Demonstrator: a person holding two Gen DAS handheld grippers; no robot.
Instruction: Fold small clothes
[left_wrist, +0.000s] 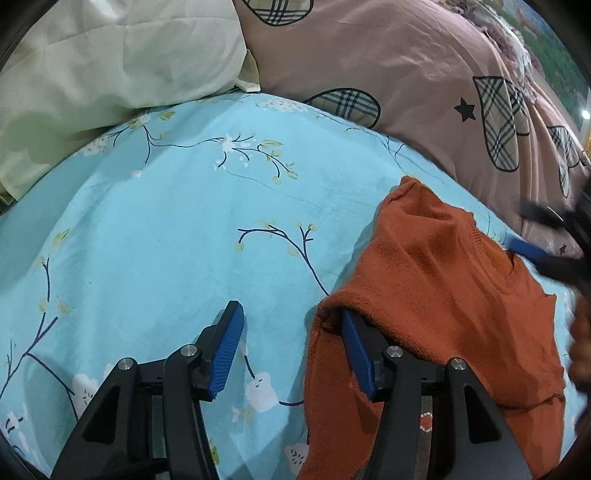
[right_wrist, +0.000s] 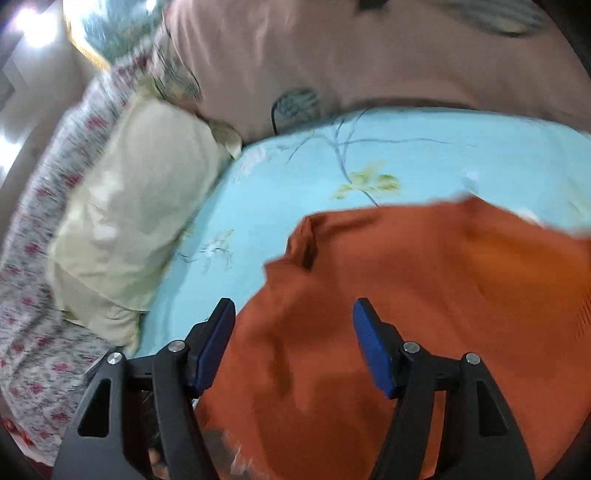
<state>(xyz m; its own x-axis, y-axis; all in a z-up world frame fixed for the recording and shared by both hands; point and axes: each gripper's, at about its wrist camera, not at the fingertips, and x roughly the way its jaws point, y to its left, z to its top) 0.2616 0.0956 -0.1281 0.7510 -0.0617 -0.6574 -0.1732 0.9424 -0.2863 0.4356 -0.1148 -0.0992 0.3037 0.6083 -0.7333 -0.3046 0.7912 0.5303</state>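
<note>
- The rust-orange knitted sweater (left_wrist: 443, 295) lies crumpled on the pale blue floral bedsheet (left_wrist: 184, 221), lower right of the left wrist view.
- Left gripper (left_wrist: 291, 325): jaws apart, cloth draped over its right finger, nothing pinched.
- Right gripper (right_wrist: 293, 325): jaws apart over the sweater, which fills that view's lower right.
- The sweater's long axis seems to run from lower left to upper right; its neckline points to the right edge.

A rust-orange knitted sweater (left_wrist: 436, 295) lies crumpled and partly folded on the light-blue floral bedsheet (left_wrist: 184, 240), its ribbed neckline showing, one edge draped over a claw finger.
</note>
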